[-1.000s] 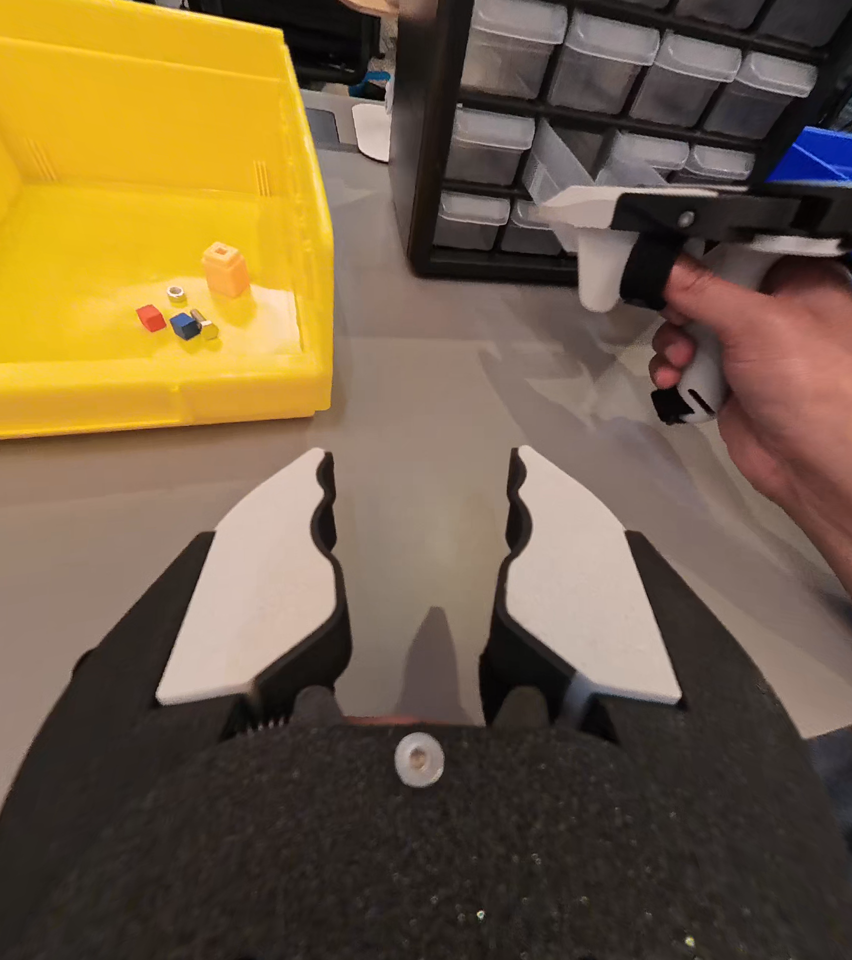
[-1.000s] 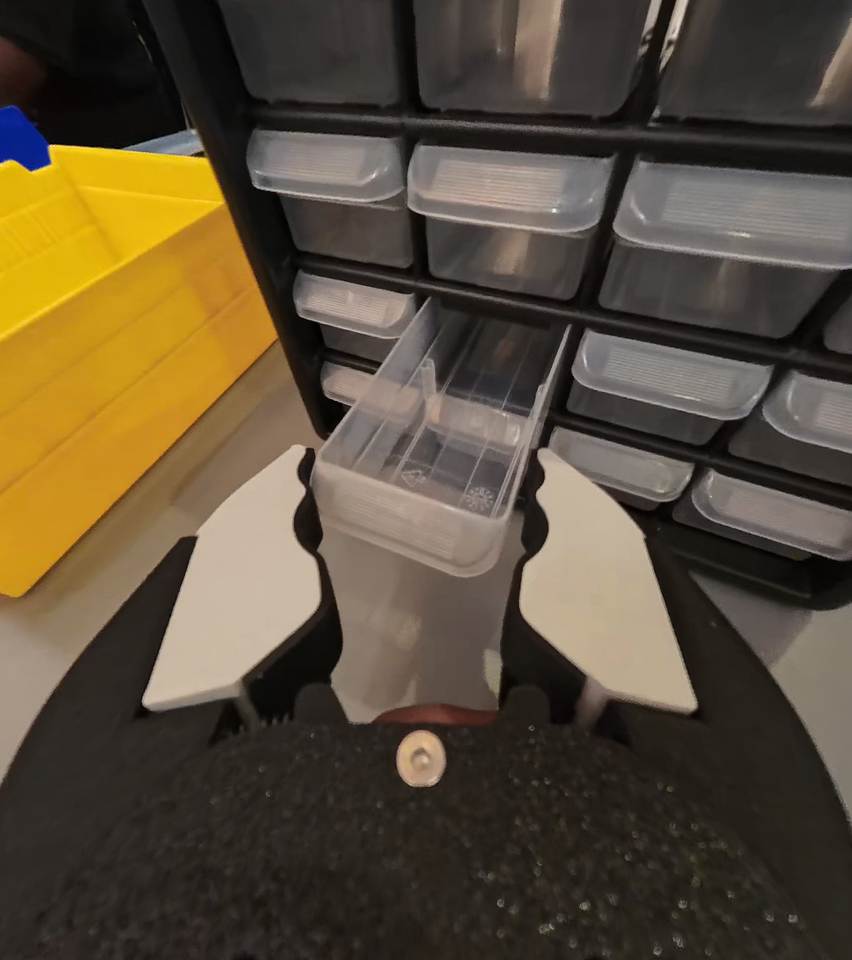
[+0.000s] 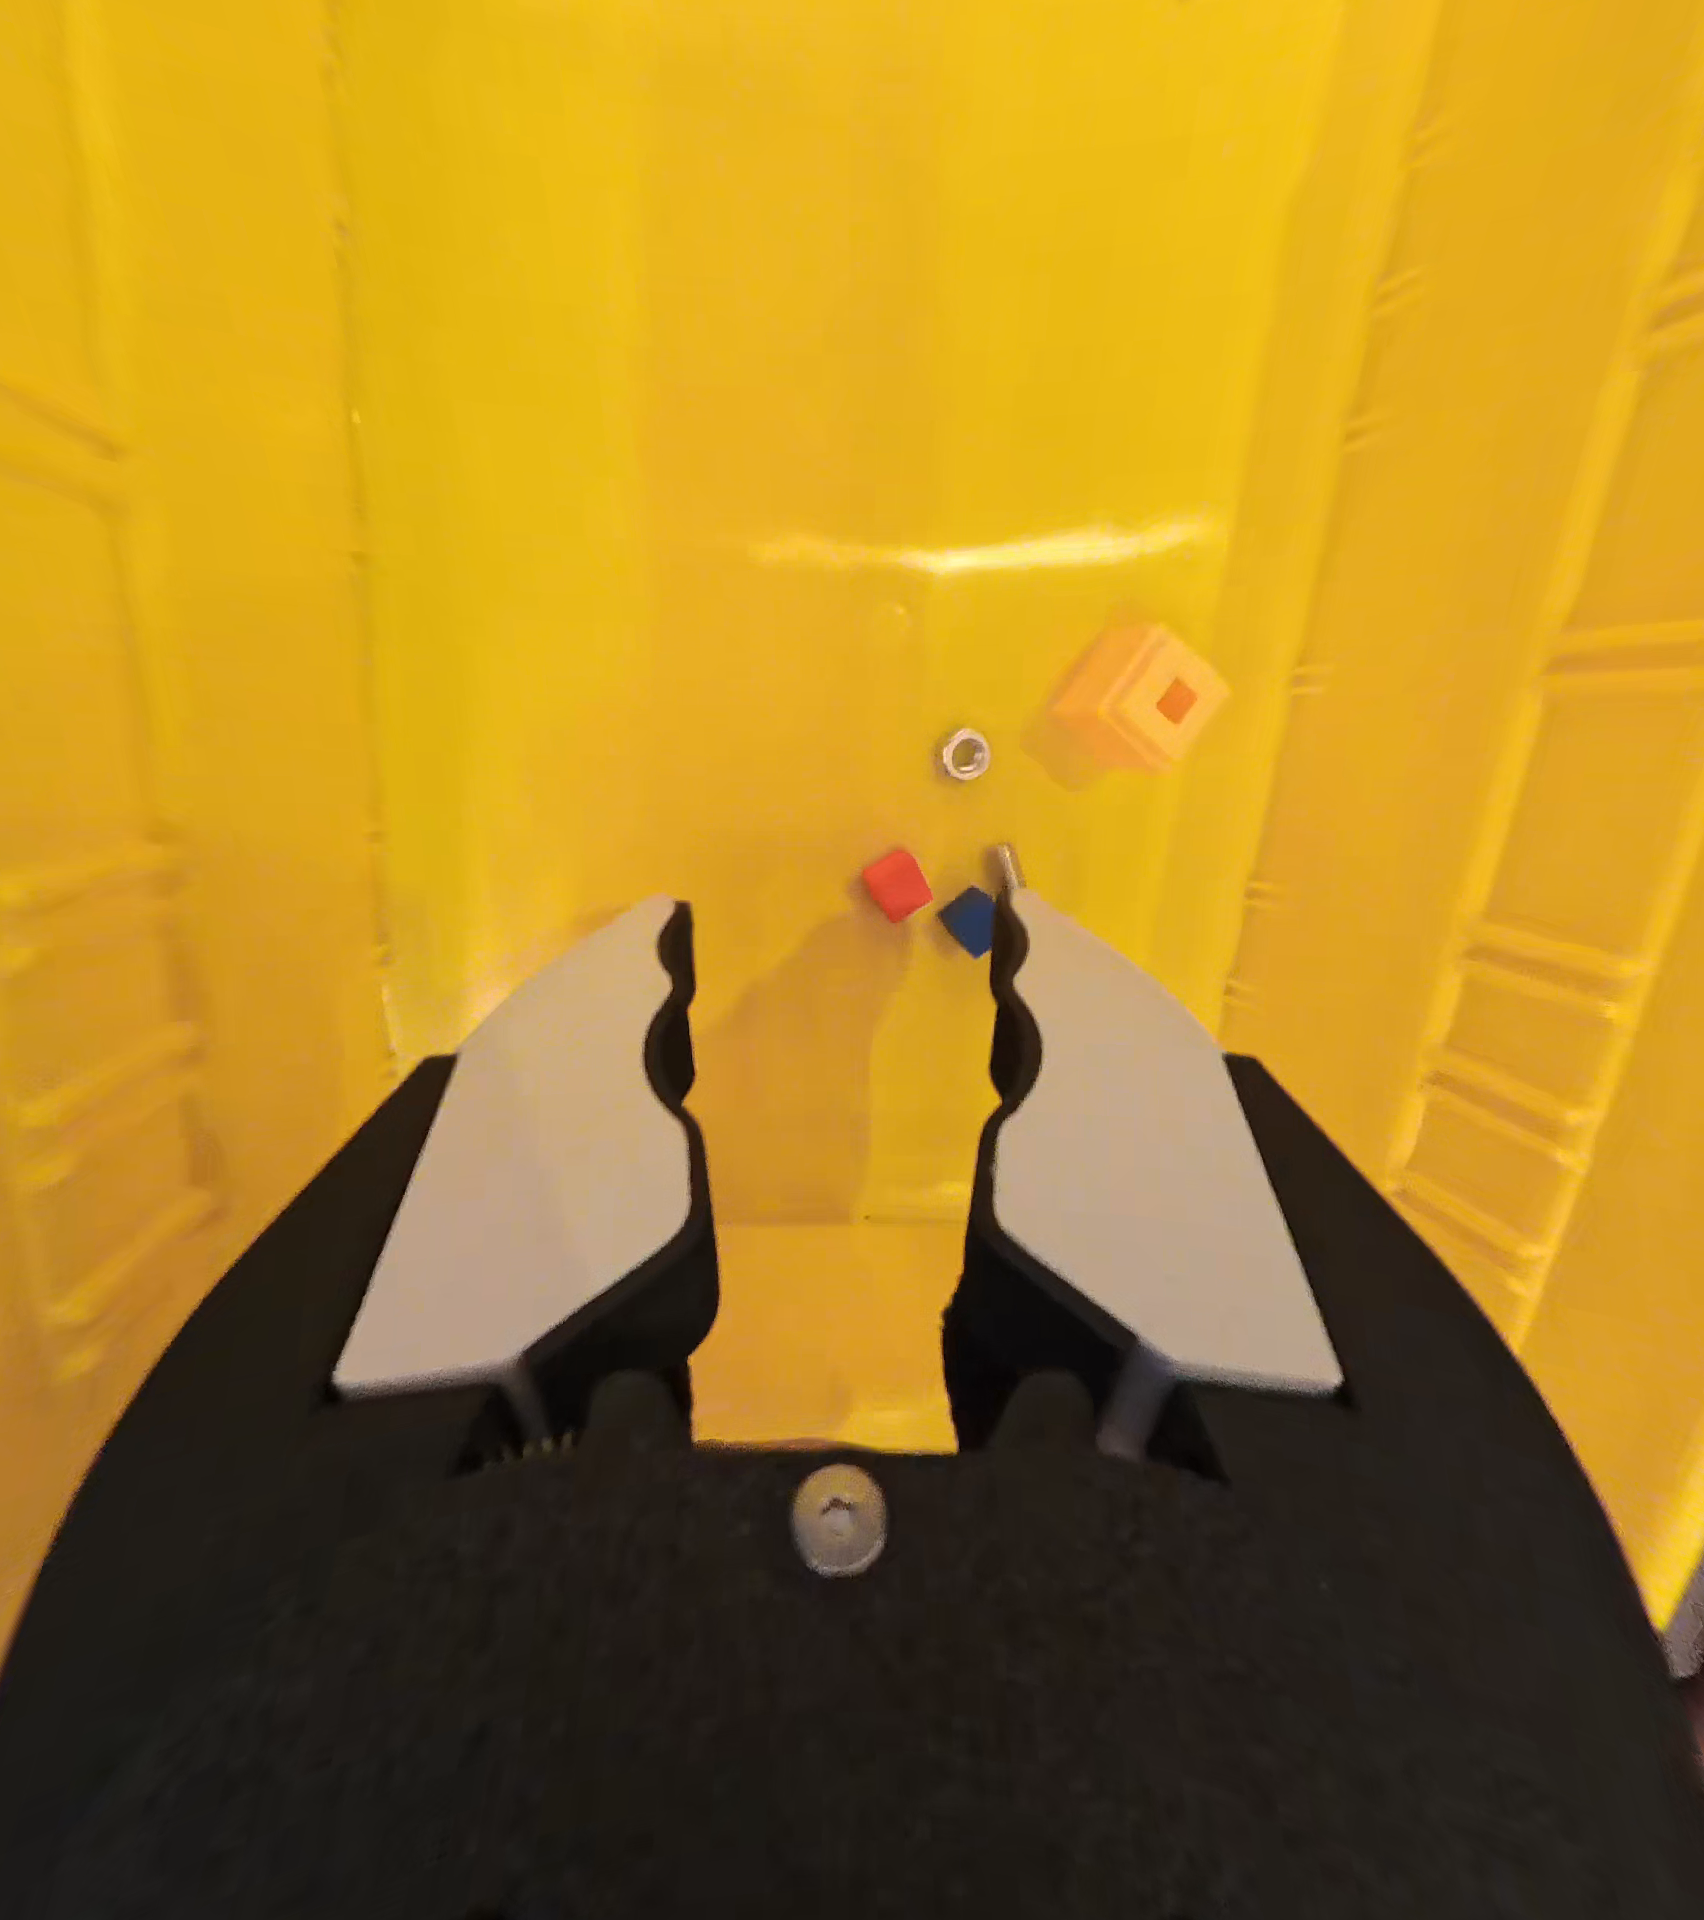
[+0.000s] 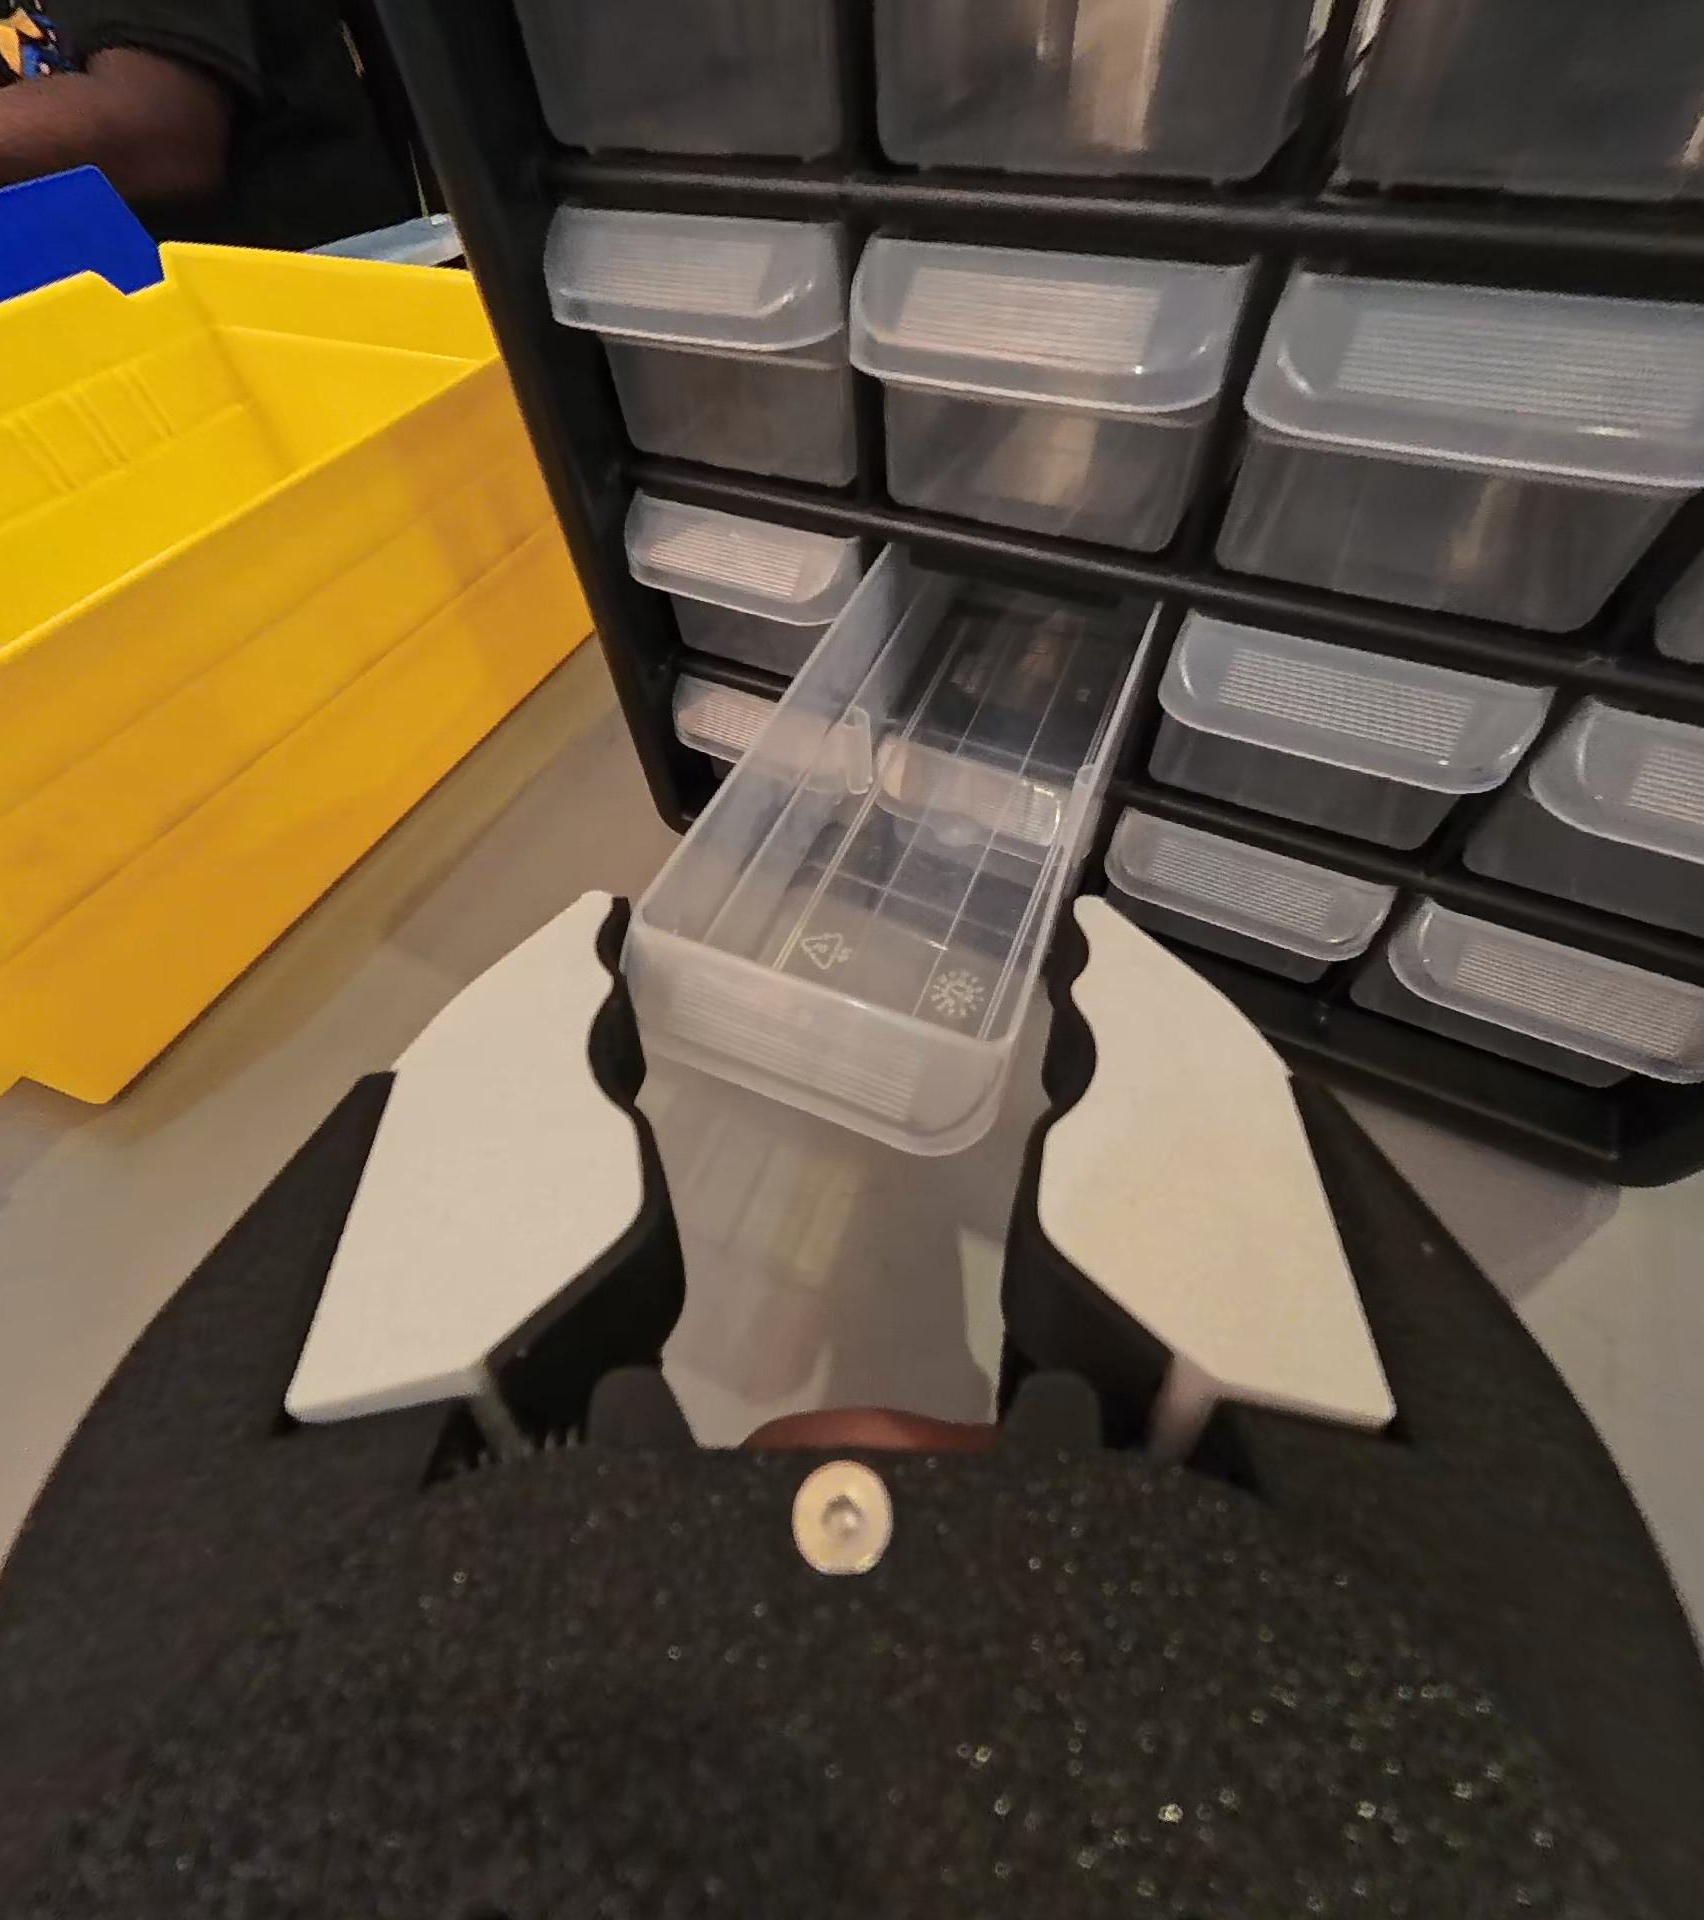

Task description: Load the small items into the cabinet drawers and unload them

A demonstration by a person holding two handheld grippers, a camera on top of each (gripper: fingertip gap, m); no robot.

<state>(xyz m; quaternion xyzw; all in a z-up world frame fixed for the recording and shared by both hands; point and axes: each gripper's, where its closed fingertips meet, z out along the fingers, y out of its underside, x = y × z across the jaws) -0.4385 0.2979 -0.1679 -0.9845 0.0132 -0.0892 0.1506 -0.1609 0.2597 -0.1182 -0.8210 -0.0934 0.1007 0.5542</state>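
Note:
My left gripper (image 3: 843,914) is open and points down into the yellow bin (image 3: 536,416), just above its floor. A red cube (image 3: 897,885) and a blue cube (image 3: 967,920) lie just past the fingertips, the blue one against the right tip. A small metal pin (image 3: 1007,864), a silver nut (image 3: 963,751) and an orange block (image 3: 1134,712) lie beyond. My right gripper (image 4: 848,914) is open, its fingertips on either side of the front of a clear, empty drawer (image 4: 879,831) pulled out of the black cabinet (image 4: 515,312).
The yellow bin (image 4: 204,727) stands left of the cabinet on the grey table (image 4: 152,1247), with a blue bin (image 4: 17,239) behind it. Other clear drawers (image 4: 1045,364) are closed. A person's arm (image 4: 48,114) shows at the far back left. From the left gripper's tips to the silver nut (image 3: 963,751) is close to 4 cm. Measured from the fingertips, the orange block (image 3: 1134,712) is 4 cm or so from the left gripper and 20 cm from the right.
My left gripper has moved from above the table into the yellow bin, over the small items. My right gripper has stayed at the pulled-out drawer.

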